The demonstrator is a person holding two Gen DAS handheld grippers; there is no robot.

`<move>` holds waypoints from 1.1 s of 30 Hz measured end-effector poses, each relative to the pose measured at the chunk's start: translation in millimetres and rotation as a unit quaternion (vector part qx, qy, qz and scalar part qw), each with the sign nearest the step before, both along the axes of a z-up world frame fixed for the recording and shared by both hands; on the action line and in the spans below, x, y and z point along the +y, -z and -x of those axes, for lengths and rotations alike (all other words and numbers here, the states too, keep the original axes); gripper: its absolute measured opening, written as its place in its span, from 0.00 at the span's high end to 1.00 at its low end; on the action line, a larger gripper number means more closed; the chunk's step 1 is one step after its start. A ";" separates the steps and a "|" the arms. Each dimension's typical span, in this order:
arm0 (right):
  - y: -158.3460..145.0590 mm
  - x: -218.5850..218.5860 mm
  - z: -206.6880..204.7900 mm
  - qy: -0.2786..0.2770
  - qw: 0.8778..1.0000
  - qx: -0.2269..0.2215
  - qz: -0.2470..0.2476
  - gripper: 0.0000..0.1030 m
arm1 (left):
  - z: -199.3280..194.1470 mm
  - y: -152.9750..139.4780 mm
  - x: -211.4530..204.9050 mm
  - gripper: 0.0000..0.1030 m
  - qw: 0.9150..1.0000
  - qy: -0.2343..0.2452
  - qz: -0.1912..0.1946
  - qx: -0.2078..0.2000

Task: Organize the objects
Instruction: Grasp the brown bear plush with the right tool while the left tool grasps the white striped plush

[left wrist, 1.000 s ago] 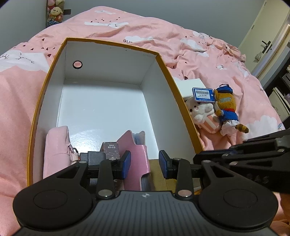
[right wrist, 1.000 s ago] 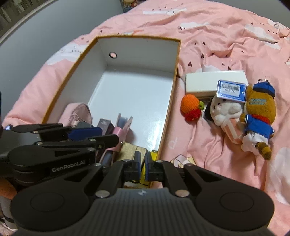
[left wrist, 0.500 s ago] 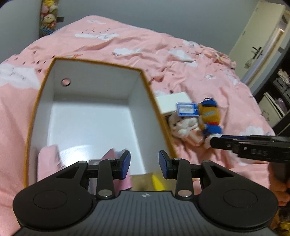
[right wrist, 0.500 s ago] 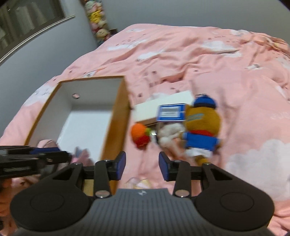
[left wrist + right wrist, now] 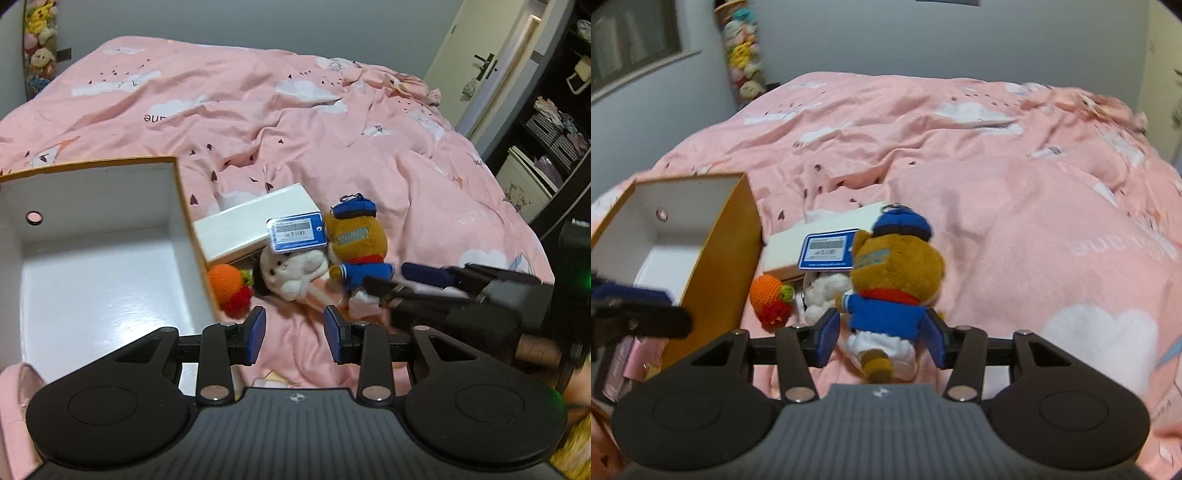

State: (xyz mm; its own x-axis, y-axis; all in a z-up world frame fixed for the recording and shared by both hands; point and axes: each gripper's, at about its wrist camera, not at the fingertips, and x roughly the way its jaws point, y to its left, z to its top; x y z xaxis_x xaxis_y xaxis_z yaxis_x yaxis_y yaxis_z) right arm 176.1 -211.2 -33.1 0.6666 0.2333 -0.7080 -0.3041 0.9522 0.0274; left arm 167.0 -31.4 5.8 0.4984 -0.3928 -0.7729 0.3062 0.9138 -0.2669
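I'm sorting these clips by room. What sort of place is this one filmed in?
Most likely a bedroom. A bed with a pink cloud-print duvet fills the view, soft toys hang stacked in the corner, and a door stands beside dark shelves of folded things.

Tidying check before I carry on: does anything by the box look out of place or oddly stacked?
Yes. Outside the box, a small heap lies on the bedspread: the blue price tag rests tilted on the white plush, which is wedged against the brown bear and the white carton.
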 end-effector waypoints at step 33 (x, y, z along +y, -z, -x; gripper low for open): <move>34.3 -73.1 -43.3 0.085 0.988 0.054 -0.120 0.60 | -91.2 86.6 -65.3 0.34 0.980 -0.150 0.024 0.130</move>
State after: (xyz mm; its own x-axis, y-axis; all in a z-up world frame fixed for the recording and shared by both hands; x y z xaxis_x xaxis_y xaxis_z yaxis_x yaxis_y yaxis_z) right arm 219.3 -284.3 -67.4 0.6348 0.2933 -0.7148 -0.1228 0.9517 0.2814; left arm 258.2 -96.7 -80.8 0.3856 -0.2970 -0.8736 -0.0592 0.9369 -0.3447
